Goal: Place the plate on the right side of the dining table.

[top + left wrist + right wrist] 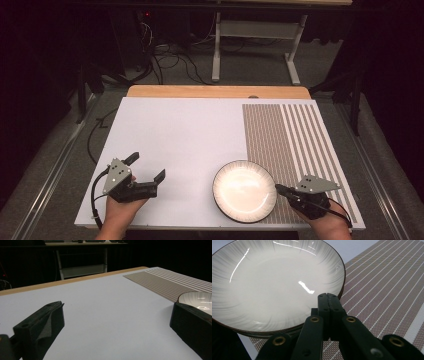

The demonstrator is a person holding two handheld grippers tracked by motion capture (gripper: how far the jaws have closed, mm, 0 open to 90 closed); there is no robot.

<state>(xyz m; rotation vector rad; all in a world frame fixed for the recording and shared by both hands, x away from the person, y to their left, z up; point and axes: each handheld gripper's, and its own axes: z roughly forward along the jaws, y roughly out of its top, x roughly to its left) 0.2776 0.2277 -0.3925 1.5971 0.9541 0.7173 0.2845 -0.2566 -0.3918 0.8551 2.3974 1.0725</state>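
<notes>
A white plate (244, 191) with a dark rim and faint grey streaks lies near the table's front edge, half on the striped placemat (295, 145). My right gripper (278, 188) is at the plate's right rim. In the right gripper view, the right gripper (328, 295) has its jaws pressed together with nothing between them, tips over the edge of the plate (272, 282). My left gripper (146, 166) rests at the front left, open and empty. In the left gripper view, the left gripper (117, 322) has its jaws wide apart, and the plate (197, 298) shows past the right jaw.
A white board (175, 135) covers the table, with a wooden edge (215, 91) at the back. The brown striped placemat (165, 282) takes up the right side. Beyond the table are floor cables (170, 62) and the legs of another table (216, 50).
</notes>
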